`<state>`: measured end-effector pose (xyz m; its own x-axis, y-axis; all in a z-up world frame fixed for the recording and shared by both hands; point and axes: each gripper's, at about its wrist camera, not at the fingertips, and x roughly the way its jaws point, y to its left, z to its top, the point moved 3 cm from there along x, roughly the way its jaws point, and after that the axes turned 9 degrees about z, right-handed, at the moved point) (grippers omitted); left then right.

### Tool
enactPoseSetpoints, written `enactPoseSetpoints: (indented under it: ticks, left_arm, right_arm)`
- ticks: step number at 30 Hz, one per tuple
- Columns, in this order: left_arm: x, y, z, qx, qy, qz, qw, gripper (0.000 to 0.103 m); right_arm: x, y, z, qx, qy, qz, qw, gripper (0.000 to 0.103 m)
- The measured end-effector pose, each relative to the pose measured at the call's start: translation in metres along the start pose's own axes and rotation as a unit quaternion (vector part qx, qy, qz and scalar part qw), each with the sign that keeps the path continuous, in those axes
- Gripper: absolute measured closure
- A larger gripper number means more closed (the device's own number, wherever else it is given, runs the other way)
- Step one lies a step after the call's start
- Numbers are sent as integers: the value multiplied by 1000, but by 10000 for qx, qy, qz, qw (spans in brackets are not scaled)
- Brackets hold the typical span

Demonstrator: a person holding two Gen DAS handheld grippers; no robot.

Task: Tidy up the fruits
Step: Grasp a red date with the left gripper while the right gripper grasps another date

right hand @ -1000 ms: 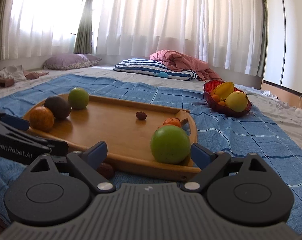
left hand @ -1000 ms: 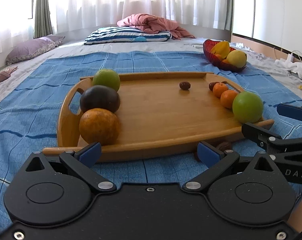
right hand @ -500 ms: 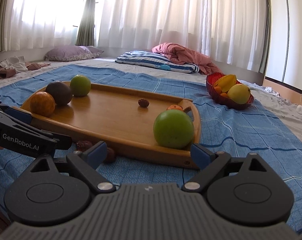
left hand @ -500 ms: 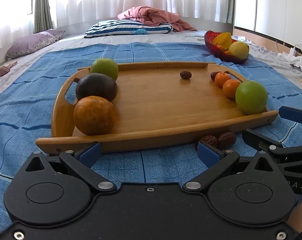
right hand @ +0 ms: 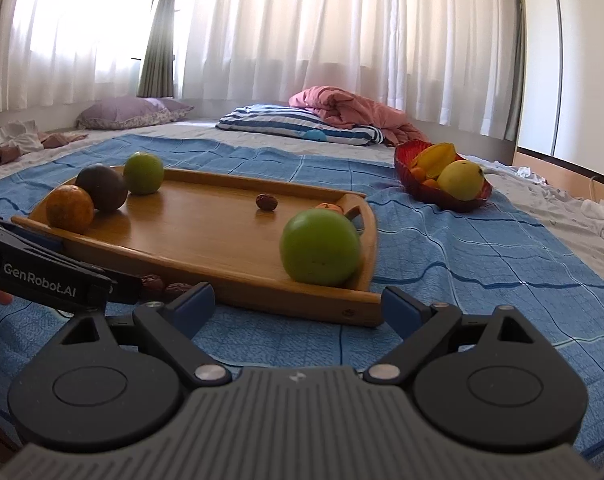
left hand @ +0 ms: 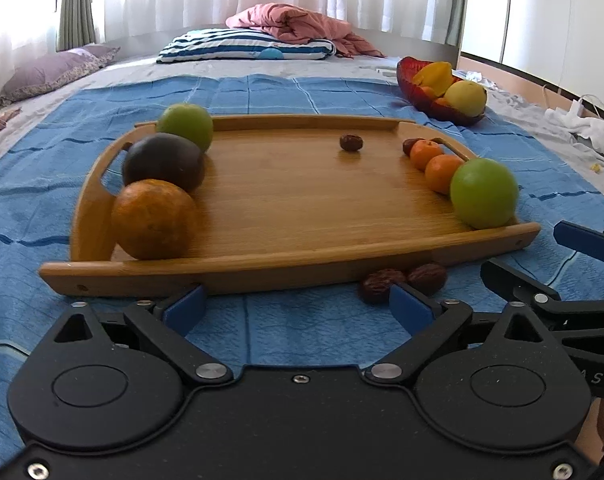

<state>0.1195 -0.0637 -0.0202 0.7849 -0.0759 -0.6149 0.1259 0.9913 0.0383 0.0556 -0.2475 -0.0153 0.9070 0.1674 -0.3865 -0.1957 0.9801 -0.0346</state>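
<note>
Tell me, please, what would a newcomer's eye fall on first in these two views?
Probably the wooden tray on the blue blanket, with an orange, a dark round fruit and a green one lined up along its left end. Next, the big green fruit at its near right corner, and the red fruit bowl beyond the tray.

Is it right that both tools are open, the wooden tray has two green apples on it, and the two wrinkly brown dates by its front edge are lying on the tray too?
Not quite. In the left wrist view, the two wrinkly brown dates lie on the blue blanket, just off the front edge of the wooden tray. Both tools are open, and two green apples sit on the tray.
</note>
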Motion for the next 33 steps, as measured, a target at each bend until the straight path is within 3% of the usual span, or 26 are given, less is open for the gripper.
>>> enactPoseSetpoints:
  ticks: [6, 9, 11, 13, 17, 25, 33]
  left_arm:
    - [-3, -12, -2, 79, 15, -155, 9998, 29]
    - [-5, -17, -2, 120, 15, -249, 9996, 45]
    - [-7, -21, -1, 76, 86, -419, 9991, 62]
    - [-8, -23, 0, 14, 74, -482, 9988, 64]
    - [-8, -28, 3, -76, 125, -593, 9981, 80]
    - [-18, -23, 0, 75, -34, -330, 9994, 80]
    - [-19, 2, -4, 40, -6, -37, 10000, 80]
  right_arm:
    - [-2, -2, -3, -86, 13, -35, 10000, 7]
    - [-2, -3, -4, -103, 21, -23, 9999, 7]
    - [-3, -2, -5, -125, 19, -28, 9999, 7]
    - [-3, -1, -5, -136, 12, -12, 9999, 7]
    - [-3, 1, -6, -145, 31, 46, 9999, 7]
    - [0, 9, -8, -23, 80, 239, 9997, 9]
    - [13, 21, -7, 484, 192, 517, 9973, 17]
